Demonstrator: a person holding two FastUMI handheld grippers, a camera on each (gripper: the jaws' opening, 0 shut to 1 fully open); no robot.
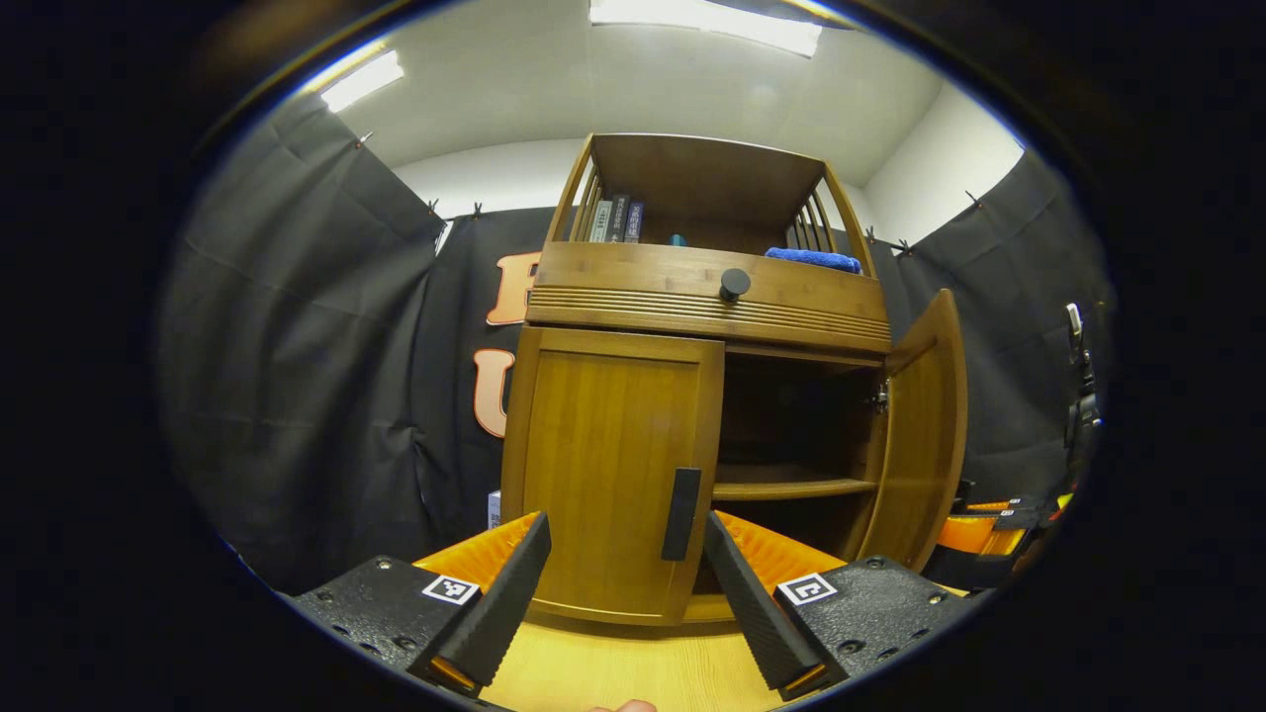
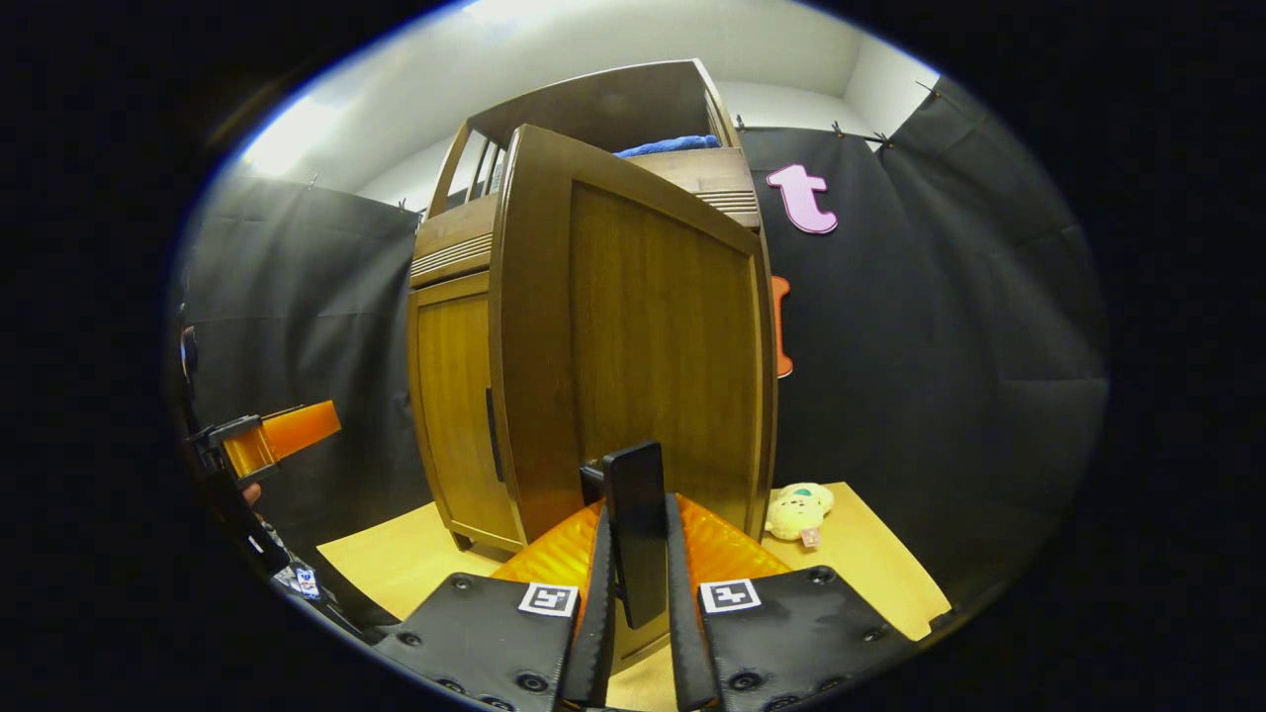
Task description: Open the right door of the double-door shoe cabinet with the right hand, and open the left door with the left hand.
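We see our right gripper (image 2: pixel 636 583) clamped on the swung-out brown wooden right door's (image 2: pixel 633 336) black bar handle (image 2: pixel 636 524); our left gripper (image 1: pixel 625 569) gapes empty before the closed left door's (image 1: pixel 603 465) black handle (image 1: pixel 681 513).

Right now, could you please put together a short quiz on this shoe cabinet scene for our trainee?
1. True or false: the left door of the cabinet is closed.
2. Which gripper is closed on a door handle? A) left gripper B) right gripper
3. Fill in: the soft toy lies on the ____, beside the open right door.

Key:
1. True; its handle sits ahead, between the open left gripper's fingers, untouched.
2. B; it clamps the right door's handle.
3. Floor.
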